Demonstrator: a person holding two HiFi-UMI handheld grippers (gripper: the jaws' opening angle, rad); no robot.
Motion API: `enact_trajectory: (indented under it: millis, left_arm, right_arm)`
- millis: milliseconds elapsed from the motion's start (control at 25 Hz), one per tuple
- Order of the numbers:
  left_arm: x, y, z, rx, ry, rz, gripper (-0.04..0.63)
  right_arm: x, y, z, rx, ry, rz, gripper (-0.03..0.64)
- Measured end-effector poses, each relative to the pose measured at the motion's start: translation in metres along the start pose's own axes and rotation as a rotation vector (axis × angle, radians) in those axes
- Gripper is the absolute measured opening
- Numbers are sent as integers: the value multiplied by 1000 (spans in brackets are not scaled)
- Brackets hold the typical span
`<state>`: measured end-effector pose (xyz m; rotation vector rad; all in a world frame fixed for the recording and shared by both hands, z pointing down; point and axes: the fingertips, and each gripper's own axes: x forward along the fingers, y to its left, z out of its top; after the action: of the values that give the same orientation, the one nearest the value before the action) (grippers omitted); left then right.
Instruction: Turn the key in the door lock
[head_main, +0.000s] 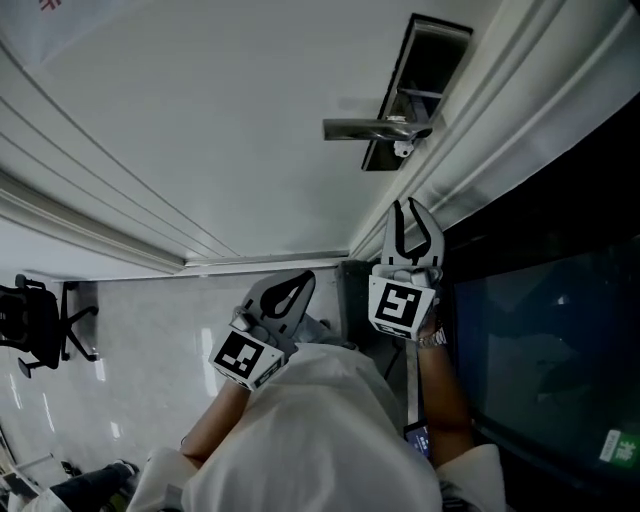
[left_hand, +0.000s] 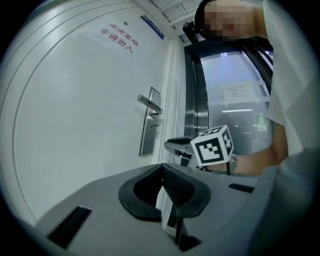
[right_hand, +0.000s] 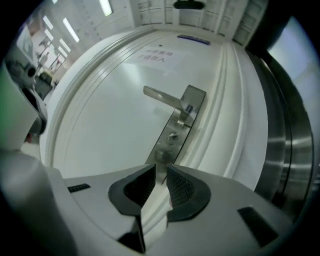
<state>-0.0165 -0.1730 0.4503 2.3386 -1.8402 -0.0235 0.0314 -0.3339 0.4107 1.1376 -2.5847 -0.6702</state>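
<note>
1. Right gripper (right_hand: 160, 171): jaws a narrow gap apart, nothing between them. It is aimed at the plate (right_hand: 180, 120) and stops short of it.
2. Lock (right_hand: 172, 137) sits on the plate just below the handle (right_hand: 162, 96), near the door (right_hand: 100, 130) edge by the frame. There is a small stub at it; cannot tell whether it is the key.
3. Left gripper (left_hand: 162, 169): jaws closed together, empty, well back from the door.

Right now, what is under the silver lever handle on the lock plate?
A round metal lock cylinder on the grey metal plate; whether a key sits in it is unclear.
</note>
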Motion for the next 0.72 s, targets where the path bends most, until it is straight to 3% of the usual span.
enact_trajectory:
  millis: [120, 280, 440, 560, 720]
  left_arm:
    - [2, -1, -2, 5, 3, -3, 6]
    - [-1, 0, -17, 6, 40, -5, 6]
    - [-6, -4, -36, 11, 110, -23, 6]
    - [-7, -5, -44, 7, 124, -33, 6]
    - [1, -10, -52, -11, 133, -58, 6]
  right_arm:
    - [-25, 30, -25, 208, 43, 146, 9]
    - [-52, 60, -40, 419, 47, 292, 5]
    - [-83, 85, -32, 684, -17, 457, 2]
    - [-102, 101, -41, 683, 15, 489, 2]
    - [-114, 123, -75, 667, 143, 467, 2]
